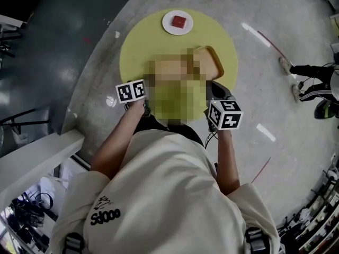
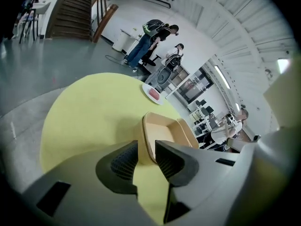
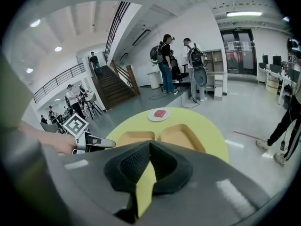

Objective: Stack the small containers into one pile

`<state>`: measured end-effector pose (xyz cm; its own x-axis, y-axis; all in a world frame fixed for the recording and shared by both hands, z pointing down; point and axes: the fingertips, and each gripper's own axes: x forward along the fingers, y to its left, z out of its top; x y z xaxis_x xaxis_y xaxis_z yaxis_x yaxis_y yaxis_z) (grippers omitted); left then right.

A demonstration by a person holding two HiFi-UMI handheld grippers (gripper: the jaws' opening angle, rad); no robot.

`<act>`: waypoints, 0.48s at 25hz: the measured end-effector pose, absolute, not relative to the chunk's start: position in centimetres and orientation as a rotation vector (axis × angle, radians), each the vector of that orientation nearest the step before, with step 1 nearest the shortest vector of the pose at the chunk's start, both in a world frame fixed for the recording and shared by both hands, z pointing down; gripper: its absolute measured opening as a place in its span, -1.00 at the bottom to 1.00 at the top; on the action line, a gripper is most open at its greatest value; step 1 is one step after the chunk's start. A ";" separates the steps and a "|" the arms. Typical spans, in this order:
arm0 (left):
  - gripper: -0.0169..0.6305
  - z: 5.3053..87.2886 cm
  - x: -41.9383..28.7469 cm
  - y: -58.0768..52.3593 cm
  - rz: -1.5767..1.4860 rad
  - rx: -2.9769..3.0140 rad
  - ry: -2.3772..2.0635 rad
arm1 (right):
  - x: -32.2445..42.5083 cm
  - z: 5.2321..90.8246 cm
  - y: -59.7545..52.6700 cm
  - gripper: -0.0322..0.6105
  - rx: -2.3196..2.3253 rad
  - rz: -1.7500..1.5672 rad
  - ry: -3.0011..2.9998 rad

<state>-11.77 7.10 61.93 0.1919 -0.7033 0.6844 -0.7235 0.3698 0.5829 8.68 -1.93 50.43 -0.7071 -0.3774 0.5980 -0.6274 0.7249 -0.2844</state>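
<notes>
Left gripper (image 2: pixel 146 147): its fingers (image 2: pixel 121 163) stand part-way open, and the near wall of the left container (image 2: pixel 162 126) sits in the gap between them. The wall and its rim fill most of that gap, but the pads show no firm pinch on it.
Right gripper (image 3: pixel 149 146): its fingers (image 3: pixel 134 166) are closed together with nothing between them. Only a strip of the yellow surface (image 3: pixel 214 135) shows below the tips.
Left container: it is on the surface with its body reaching away from the left fingers. Seen from the right gripper, it lies just beyond the right fingertips and a little to their left.
Right container (image 3: pixel 181 136): it is on the surface just beyond the right fingertips, a little to their right. It lies just beside the left container, and the two are not stacked.
Plate (image 1: pixel 169 27): it is well beyond both pairs of fingers, at the far edge of the surface, and carries a red block (image 1: pixel 179 20).
Background: people (image 3: pixel 167 62) stand on the floor far beyond the fingers.
</notes>
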 end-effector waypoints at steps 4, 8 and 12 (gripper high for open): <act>-0.60 60.9 -13.0 6.8 0.017 1.382 -1.506 | 6.8 51.0 -1.3 -0.76 0.664 0.696 -2.417; -0.60 60.5 -13.9 4.6 0.054 1.460 -1.448 | 4.8 53.7 -1.2 -0.58 0.575 0.796 -2.363; -0.60 61.1 -14.2 3.5 0.138 1.510 -1.365 | 3.2 57.0 -0.9 -0.54 0.555 0.890 -2.292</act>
